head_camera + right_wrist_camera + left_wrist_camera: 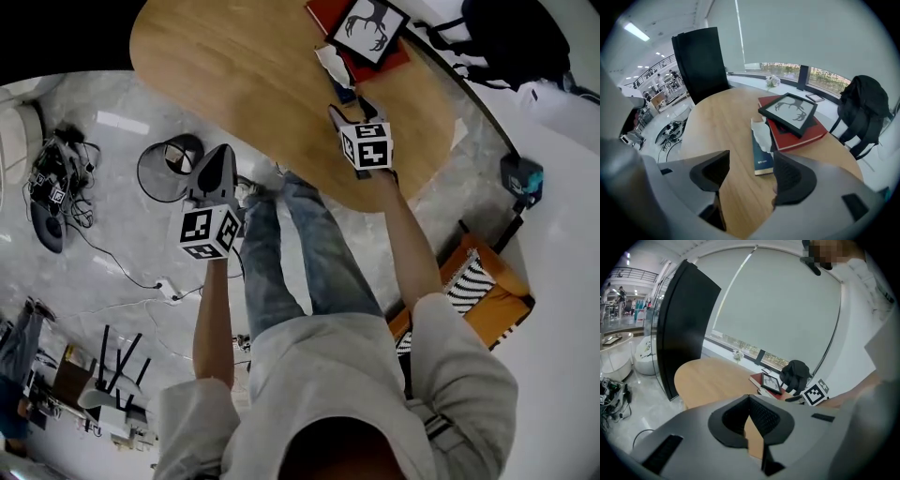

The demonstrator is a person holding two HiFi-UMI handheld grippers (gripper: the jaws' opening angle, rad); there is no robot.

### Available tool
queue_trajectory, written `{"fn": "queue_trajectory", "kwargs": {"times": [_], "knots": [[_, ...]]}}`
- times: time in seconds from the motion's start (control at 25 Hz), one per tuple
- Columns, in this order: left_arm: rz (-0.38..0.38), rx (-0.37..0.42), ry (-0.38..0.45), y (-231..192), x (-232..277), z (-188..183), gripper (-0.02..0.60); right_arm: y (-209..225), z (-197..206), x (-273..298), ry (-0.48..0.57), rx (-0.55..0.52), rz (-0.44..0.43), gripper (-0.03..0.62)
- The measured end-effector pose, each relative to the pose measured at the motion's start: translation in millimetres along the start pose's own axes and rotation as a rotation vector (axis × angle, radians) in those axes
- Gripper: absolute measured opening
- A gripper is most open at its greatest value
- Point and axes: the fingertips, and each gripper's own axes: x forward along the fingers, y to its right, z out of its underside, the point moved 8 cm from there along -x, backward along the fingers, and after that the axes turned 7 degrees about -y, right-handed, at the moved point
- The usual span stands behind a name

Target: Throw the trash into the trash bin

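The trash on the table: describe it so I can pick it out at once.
On the oval wooden table, find the black-framed picture lying on a red book. Beside them lies a thin blue book; the trash is the crumpled white paper on it, the only soft, wrinkled thing there.

**What surrounds us at the table**

We see an oval wooden table bearing a red book, with a black-framed antler picture lying on top and a blue book just beside them. A black backpack sits beyond the table's edge. Tangled cables and an orange seat occupy the floor.
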Motion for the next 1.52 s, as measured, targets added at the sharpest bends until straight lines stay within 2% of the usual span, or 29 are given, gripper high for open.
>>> {"fn": "queue_trajectory", "kwargs": {"times": [0.36, 0.72, 0.76, 0.84, 0.96, 1.2, 1.52], "knots": [[0.042, 0.051, -0.063, 32, 35, -5, 0.017, 28, 19, 19, -0.040, 0.046, -0.017, 0.282], [0.012, 0.045, -0.081, 27, 36, -1, 0.018, 29, 25, 50, -0.108, 0.002, -0.019, 0.279], [0.009, 0.042, -0.081, 26, 35, 0, 0.018, 28, 27, 52, -0.116, -0.005, -0.015, 0.276], [0.002, 0.036, -0.078, 24, 34, 0, 0.018, 27, 27, 54, -0.124, -0.011, 0.004, 0.216], [-0.005, 0.027, -0.074, 20, 31, 1, 0.018, 27, 30, 56, -0.123, -0.011, 0.015, 0.209], [-0.013, 0.011, -0.060, 14, 24, 4, 0.018, 18, 22, 44, -0.093, -0.037, -0.015, 0.204], [-0.027, -0.012, -0.024, 4, 9, 5, 0.018, -23, 6, 0, 0.038, -0.089, -0.059, 0.204]]}}
